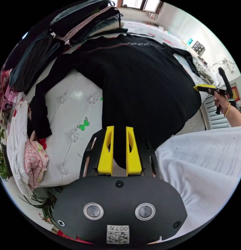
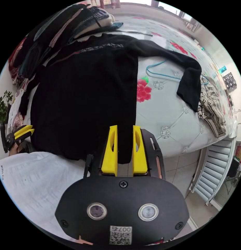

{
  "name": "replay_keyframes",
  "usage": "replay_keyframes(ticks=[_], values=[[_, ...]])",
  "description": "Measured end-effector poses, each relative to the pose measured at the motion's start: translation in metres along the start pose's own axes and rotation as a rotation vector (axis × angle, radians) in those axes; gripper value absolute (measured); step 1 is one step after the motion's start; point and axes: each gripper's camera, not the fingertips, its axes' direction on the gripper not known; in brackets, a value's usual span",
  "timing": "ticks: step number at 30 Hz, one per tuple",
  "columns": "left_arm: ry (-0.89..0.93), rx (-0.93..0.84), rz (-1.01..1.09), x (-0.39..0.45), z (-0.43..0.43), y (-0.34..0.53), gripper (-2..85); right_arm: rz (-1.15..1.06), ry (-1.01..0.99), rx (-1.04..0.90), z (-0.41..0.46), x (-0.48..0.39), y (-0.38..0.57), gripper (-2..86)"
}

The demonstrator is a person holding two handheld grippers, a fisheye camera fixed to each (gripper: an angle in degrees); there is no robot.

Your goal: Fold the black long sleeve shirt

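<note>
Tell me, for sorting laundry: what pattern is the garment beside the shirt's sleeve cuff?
Black-and-cream stripes on the garment, clearest in the right gripper view.

1. The long sleeve shirt (image 1: 141, 86) is plain black, with a thin pale patterned stripe across its chest near the far edge of the bed.
2. The bed cover (image 2: 172, 114) is pale grey-white, tufted with sparkly buttons, printed with red flowers and a green butterfly (image 1: 84, 124).
3. Each gripper, left gripper (image 1: 119, 132) and right gripper (image 2: 124, 131), has yellow jaws on a black body.
4. A garment (image 2: 212, 112) at the bed's right edge is striped black and cream.
5. A hanger (image 2: 162, 70) on the cover is light blue.
6. The person's clothing (image 1: 206, 166) is white.
7. Bedding (image 1: 34, 158) at the left edge is pink floral.
</note>
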Motion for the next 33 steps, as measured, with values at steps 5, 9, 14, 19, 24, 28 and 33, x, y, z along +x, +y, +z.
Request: replay_keyframes(ticks=[5,9,14,19,24,28,33], values=[[0.138,-0.011,0.025,-0.010,-0.008,-0.011,4.5,-0.077,0.088,-0.117,-0.002,-0.004,-0.008,0.3],[0.139,0.093,-0.246,-0.063,-0.035,0.002,6.4,0.047,0.029,-0.073,-0.024,0.009,-0.005,0.0],[-0.151,0.145,-0.395,-0.128,-0.054,-0.021,11.1,-0.082,0.017,0.104,-0.056,-0.031,-0.006,0.6],[-0.333,0.054,-0.371,-0.165,-0.022,-0.076,8.7,-0.230,-0.047,-0.065,-0.006,-0.093,-0.025,1.0],[-0.284,-0.016,-0.386,-0.188,-0.002,-0.097,0.4,-0.322,0.091,-0.021,-0.002,-0.118,-0.015,1.0],[0.024,0.229,-0.475,-0.222,-0.060,-0.085,-0.5,-0.334,0.104,-0.033,-0.003,-0.118,-0.015,0.9],[0.186,0.653,-0.496,-0.255,-0.192,-0.063,-0.6,-0.288,0.028,-0.079,-0.007,-0.103,-0.023,0.6]])
